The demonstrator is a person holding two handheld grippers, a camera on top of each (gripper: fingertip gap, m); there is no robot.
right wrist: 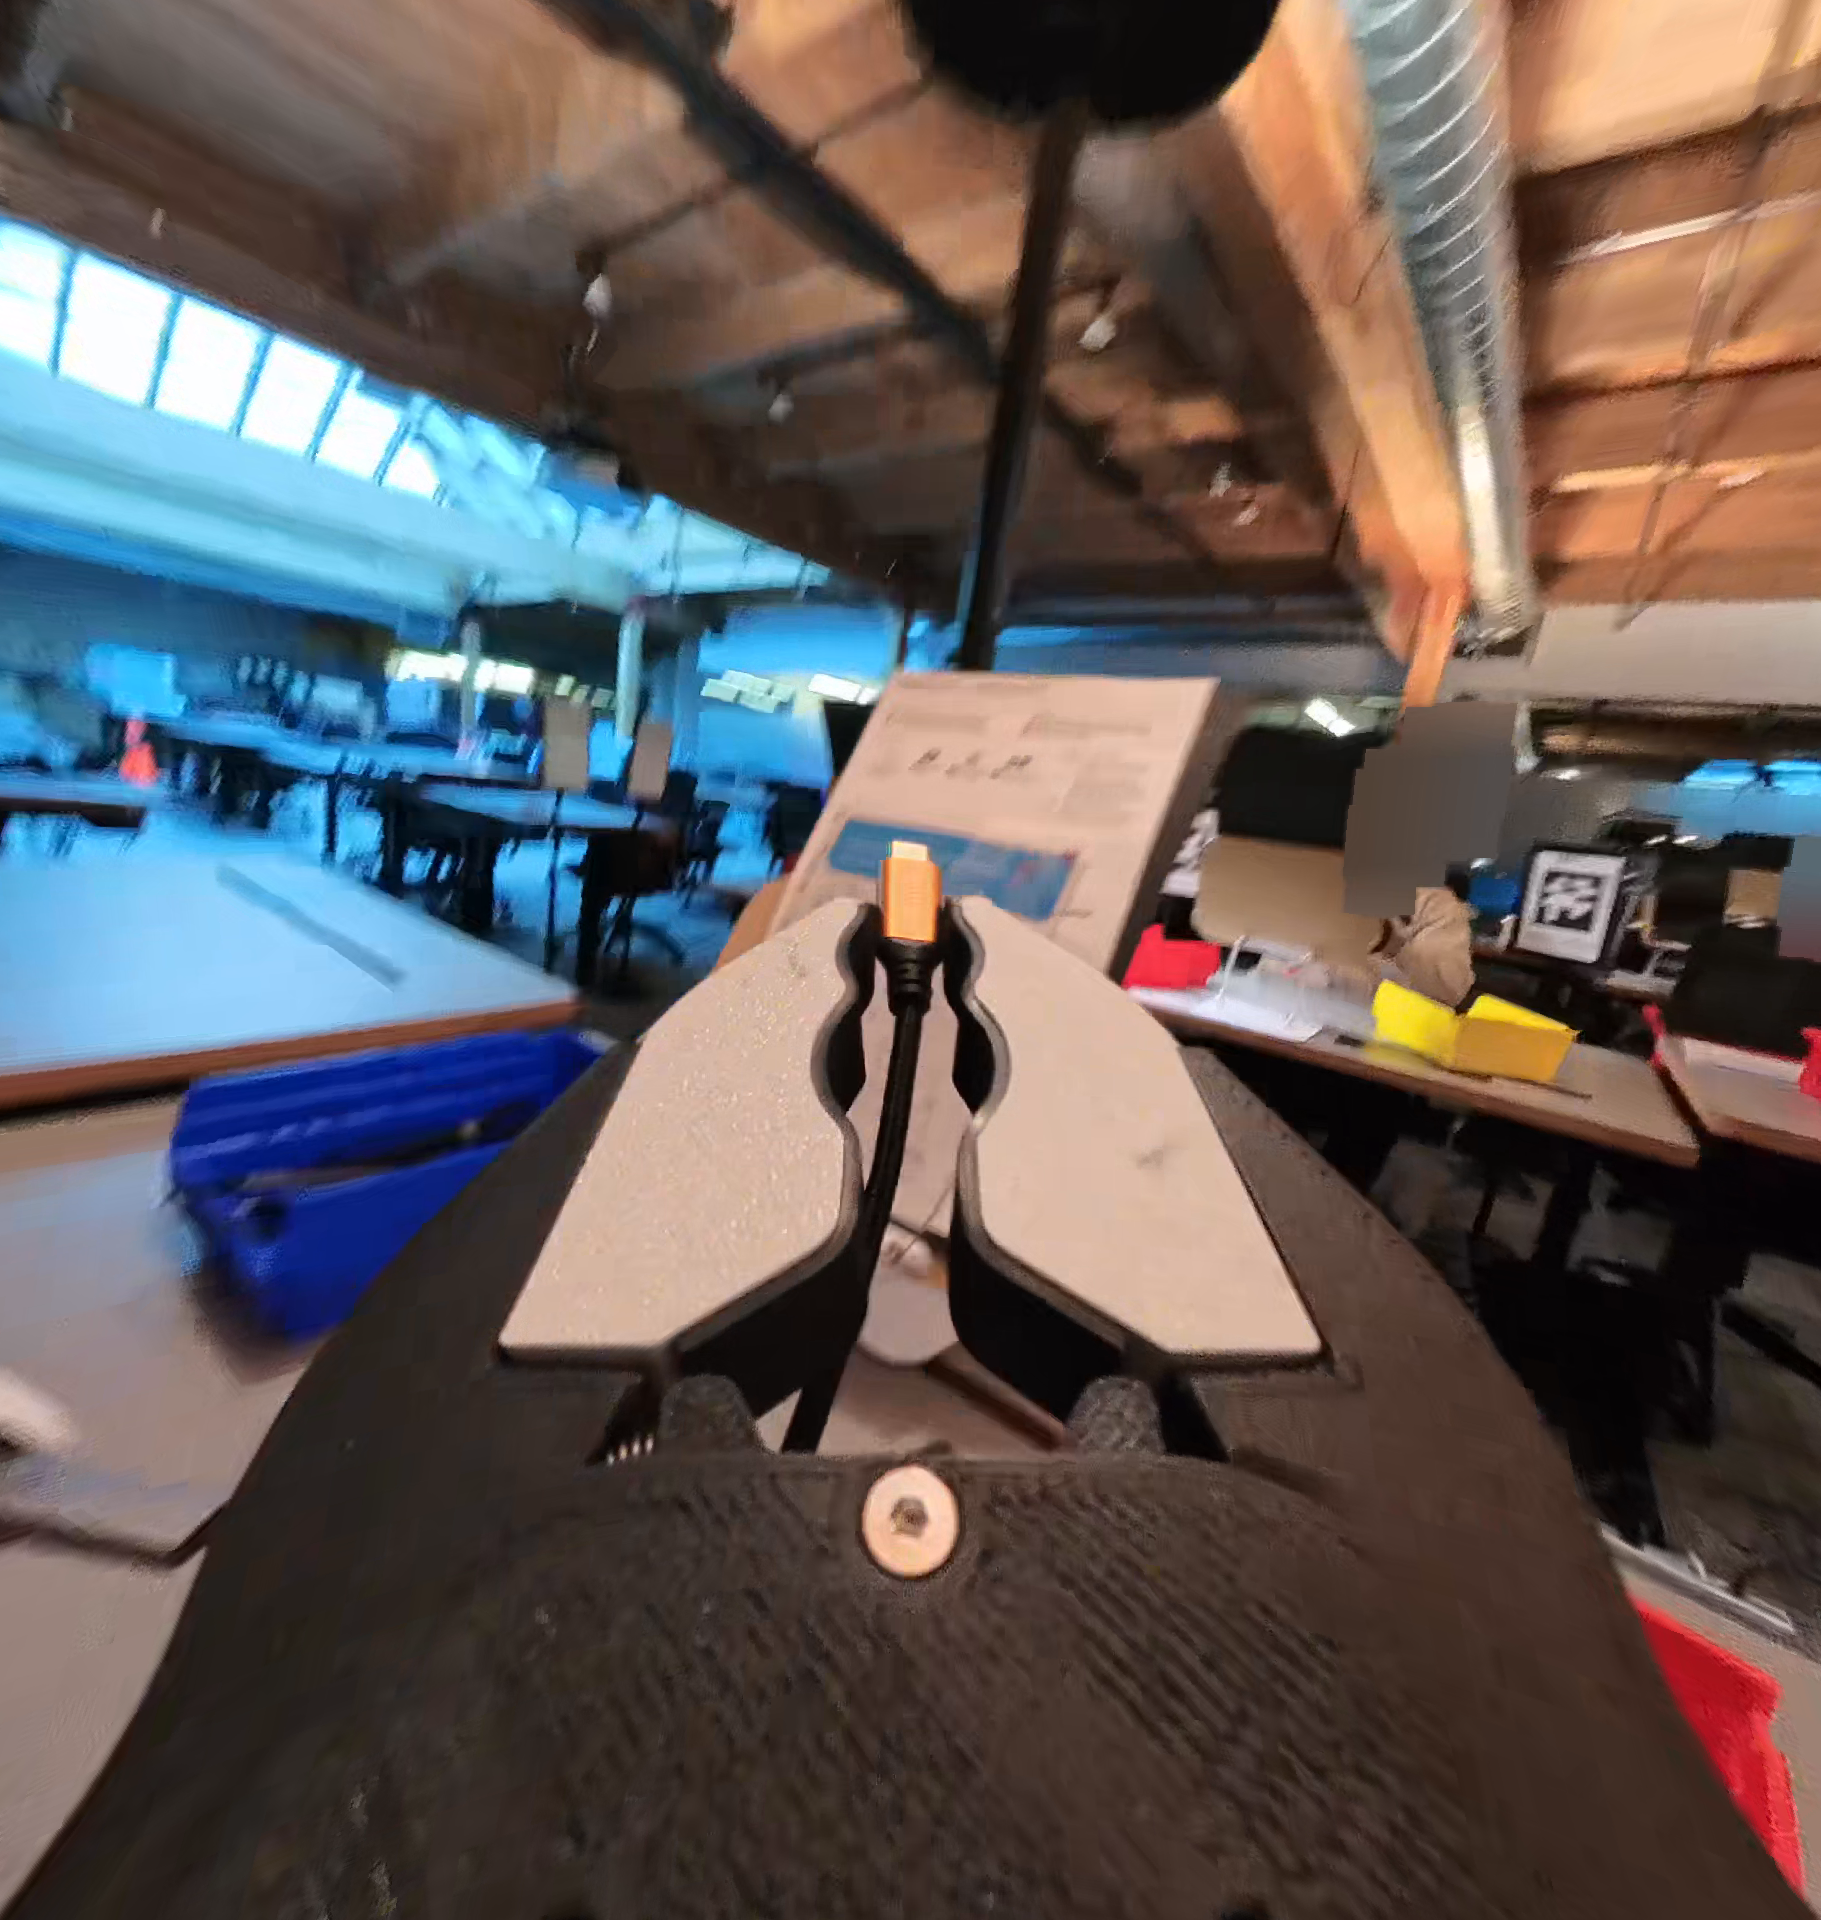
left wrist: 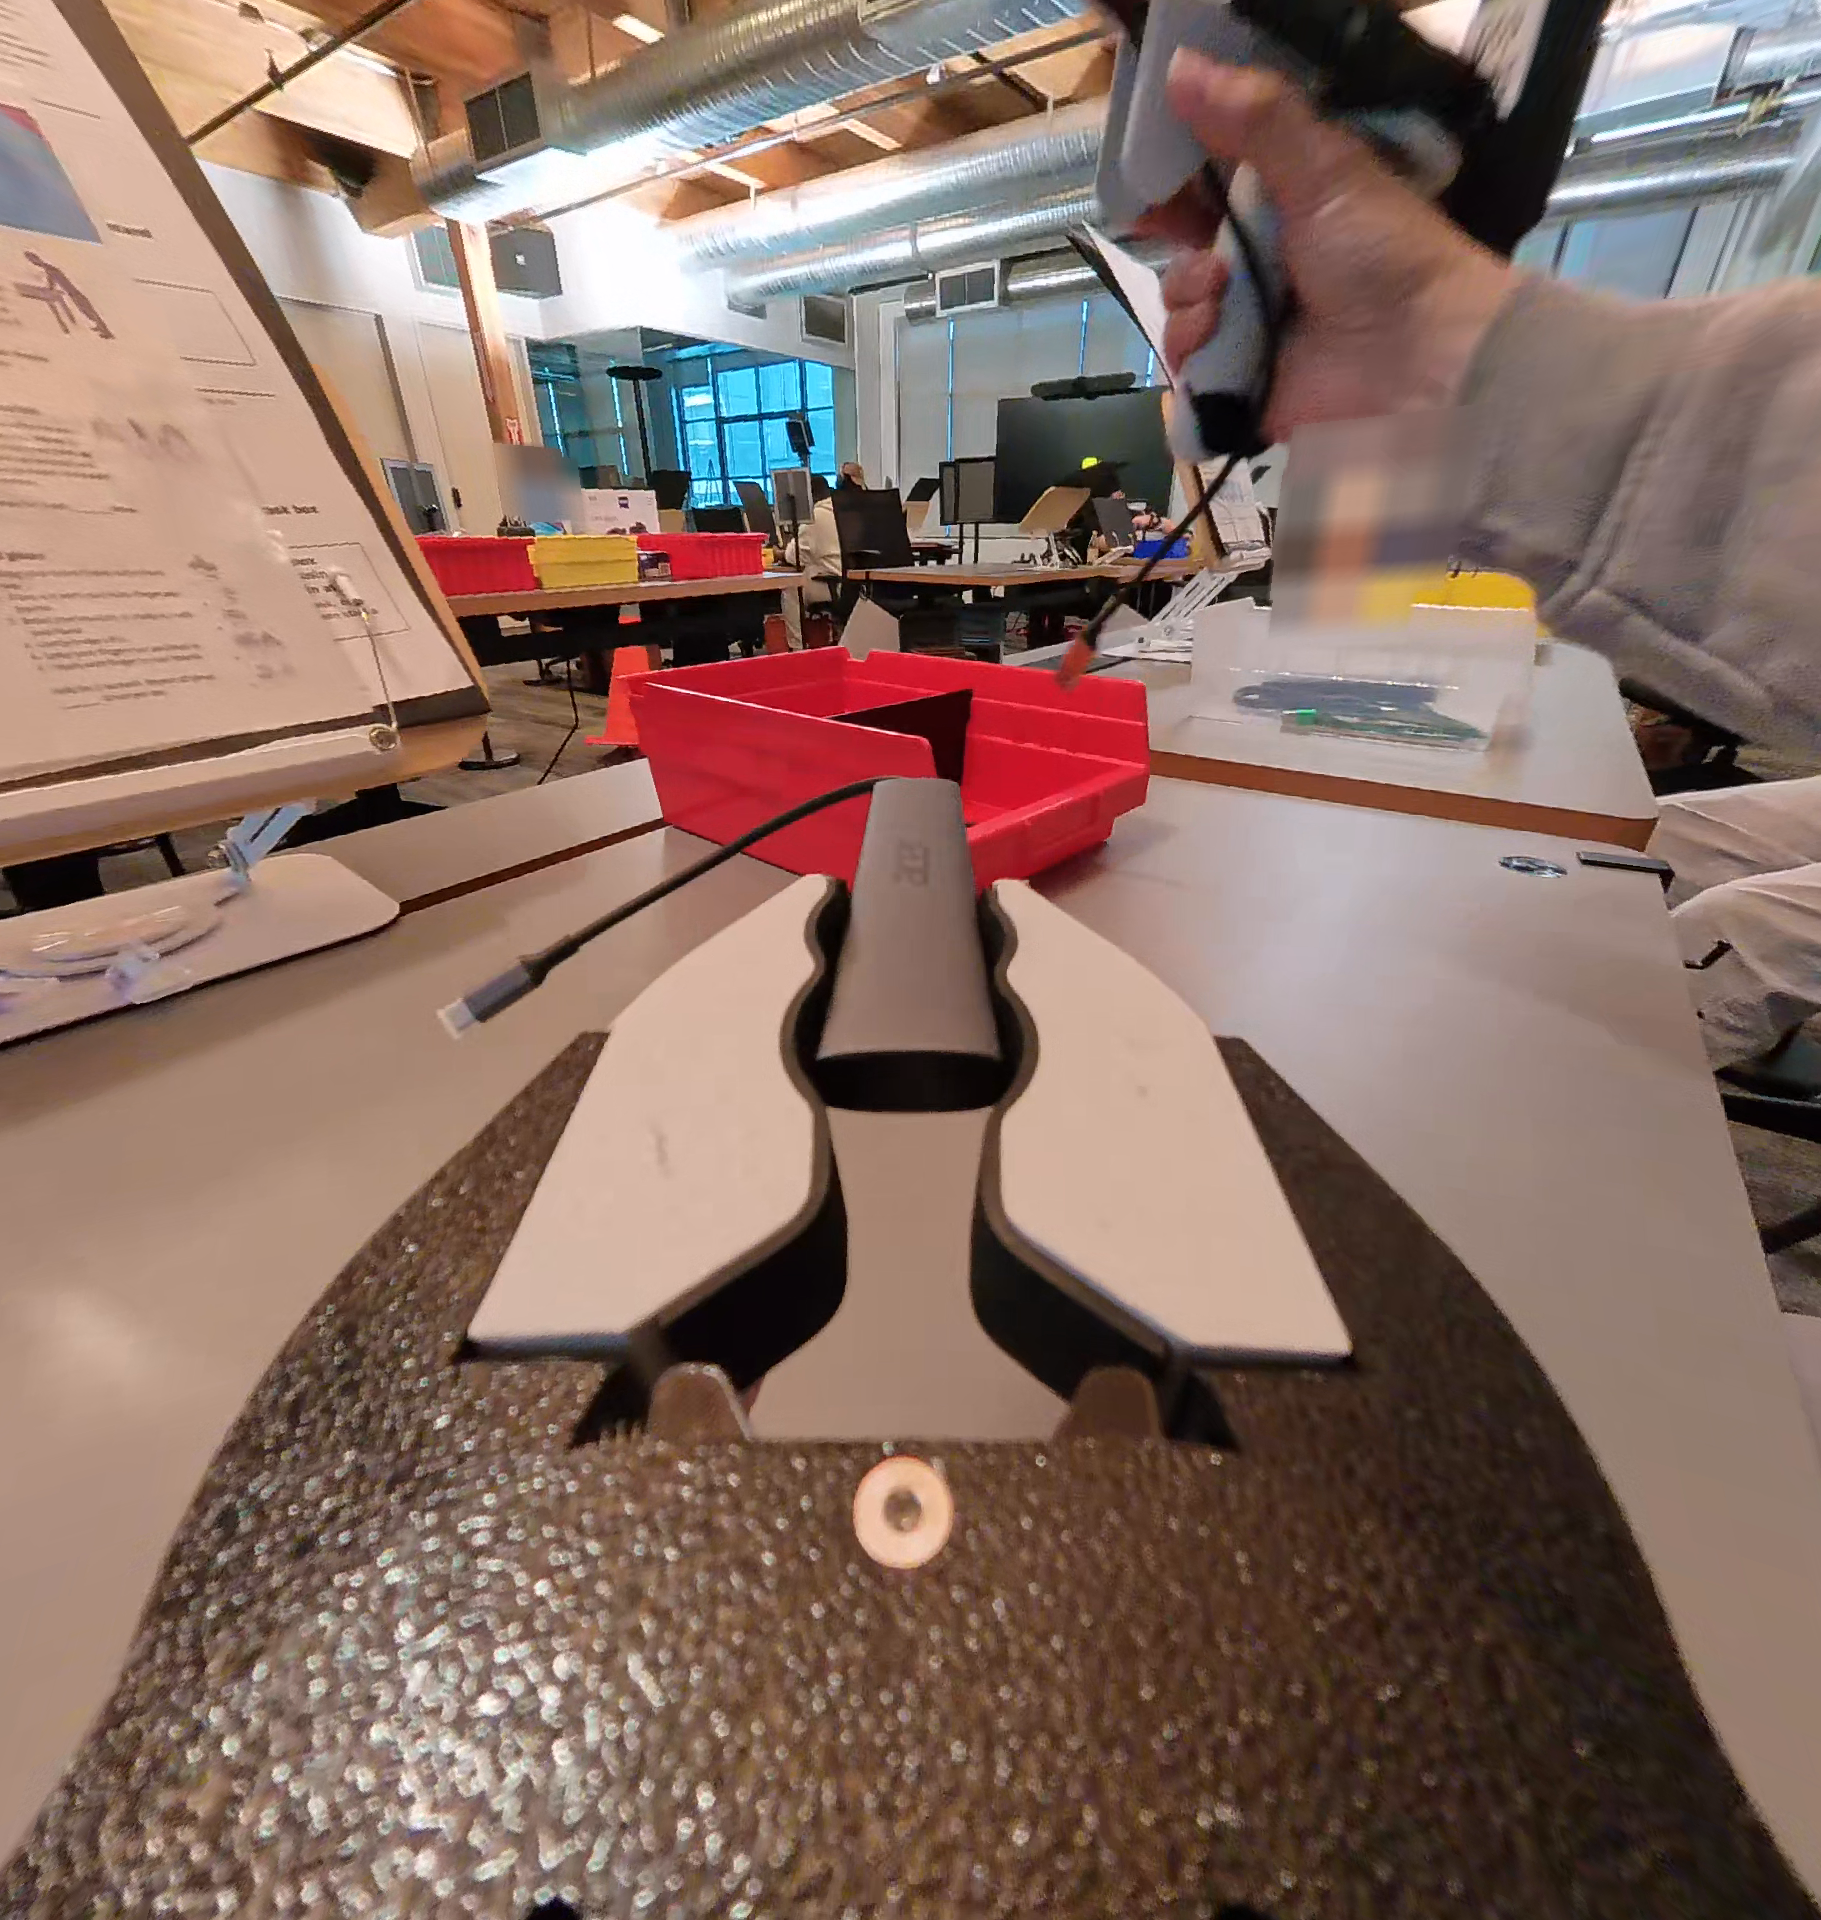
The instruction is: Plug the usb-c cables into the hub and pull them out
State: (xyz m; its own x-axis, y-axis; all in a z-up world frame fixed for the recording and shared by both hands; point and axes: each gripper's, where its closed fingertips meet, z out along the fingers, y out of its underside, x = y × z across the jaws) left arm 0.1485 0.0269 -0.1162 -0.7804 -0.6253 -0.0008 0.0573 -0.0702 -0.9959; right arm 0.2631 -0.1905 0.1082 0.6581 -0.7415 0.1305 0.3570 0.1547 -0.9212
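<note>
Grey aluminium marks the one hub (left wrist: 911, 935), centre of the left wrist view, clamped at its near end by the left gripper (left wrist: 911, 914), whose jaws stand only as far apart as the hub is wide. Its own pigtail cable (left wrist: 667, 894) trails to the left, and one red bin (left wrist: 885, 748) sits behind. Upper right, a hand (left wrist: 1332, 301) holds the raised right gripper (right wrist: 914, 925), nearly closed on one orange-tipped USB-C cable (right wrist: 910, 902).
</note>
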